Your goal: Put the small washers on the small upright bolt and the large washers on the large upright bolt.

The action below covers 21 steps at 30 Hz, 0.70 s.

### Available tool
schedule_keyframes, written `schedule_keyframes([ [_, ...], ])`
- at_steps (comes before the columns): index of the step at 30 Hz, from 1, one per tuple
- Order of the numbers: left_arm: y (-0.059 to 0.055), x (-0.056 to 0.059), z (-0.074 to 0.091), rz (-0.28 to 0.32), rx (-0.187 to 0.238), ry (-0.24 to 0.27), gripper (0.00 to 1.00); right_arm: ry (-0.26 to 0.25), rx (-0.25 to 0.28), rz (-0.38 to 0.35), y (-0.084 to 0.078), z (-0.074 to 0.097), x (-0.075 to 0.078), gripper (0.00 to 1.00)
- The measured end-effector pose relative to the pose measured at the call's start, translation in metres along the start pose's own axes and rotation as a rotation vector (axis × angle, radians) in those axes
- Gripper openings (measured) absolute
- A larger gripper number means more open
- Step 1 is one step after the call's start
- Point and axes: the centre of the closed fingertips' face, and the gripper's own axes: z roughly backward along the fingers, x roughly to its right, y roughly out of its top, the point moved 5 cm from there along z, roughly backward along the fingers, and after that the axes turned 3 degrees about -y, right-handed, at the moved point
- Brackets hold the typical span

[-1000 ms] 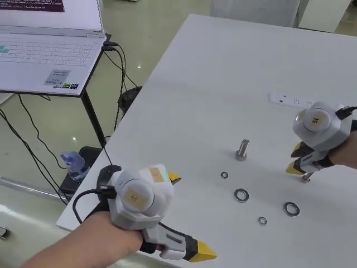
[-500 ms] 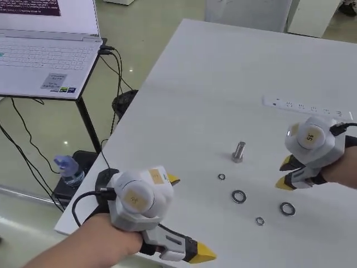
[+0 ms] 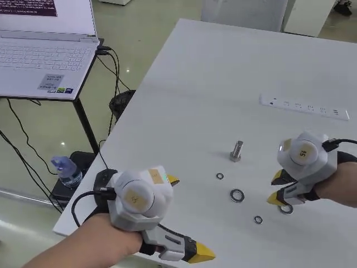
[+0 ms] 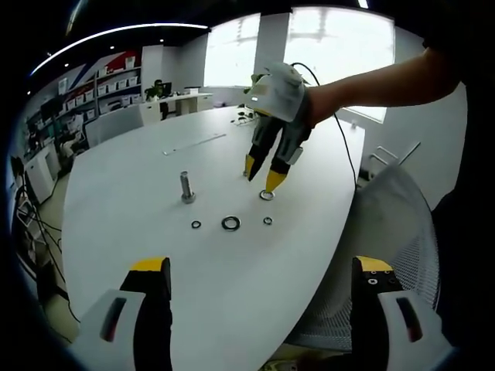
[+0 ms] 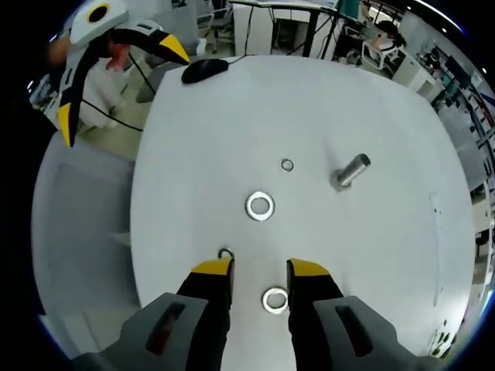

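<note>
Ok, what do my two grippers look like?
Both the left gripper and right gripper have rounded white bodies, black jaws with yellow tips, a pale round disc on top and a black cable. The left also carries a small orange label.

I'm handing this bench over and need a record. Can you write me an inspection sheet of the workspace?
Surface: white table, matte.
Job's things: large bolt upright; two small washers, one large washer lying loose.
Clutter: power strip.
Grippers: left hand-held gripper open at table's near edge; right hand-held gripper open, jaws astride second large washer.
Cables: black leads beside laptop.
Surroundings: bottle on floor.
</note>
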Motion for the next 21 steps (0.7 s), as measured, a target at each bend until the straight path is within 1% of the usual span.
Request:
schedule_keyframes([
  [1,0.003,-0.001,0.001,0.001,0.009,0.004,0.98,0.004,-0.001,0.001,-0.001,-0.002,-0.002,0.29],
  [4,0.003,-0.003,0.000,-0.007,0.004,0.013,0.97,0.013,-0.008,-0.003,-0.006,-0.013,-0.005,0.28],
  [5,0.003,-0.004,-0.001,-0.007,0.003,0.012,0.97,0.015,-0.007,-0.004,-0.006,-0.014,-0.005,0.28],
  [10,0.003,-0.002,-0.001,-0.008,0.001,0.008,0.97,0.029,-0.005,-0.009,-0.015,-0.030,-0.013,0.28],
  [12,0.002,-0.002,-0.002,-0.012,-0.005,0.006,0.97,0.027,-0.015,-0.002,-0.018,-0.035,-0.014,0.27],
  [14,0.002,-0.003,-0.001,-0.009,-0.005,0.006,0.96,0.030,-0.018,-0.008,-0.020,-0.039,-0.014,0.27],
  [21,0.001,-0.006,0.001,-0.007,-0.005,0.009,0.96,0.040,-0.024,-0.014,-0.020,-0.046,-0.019,0.27],
])
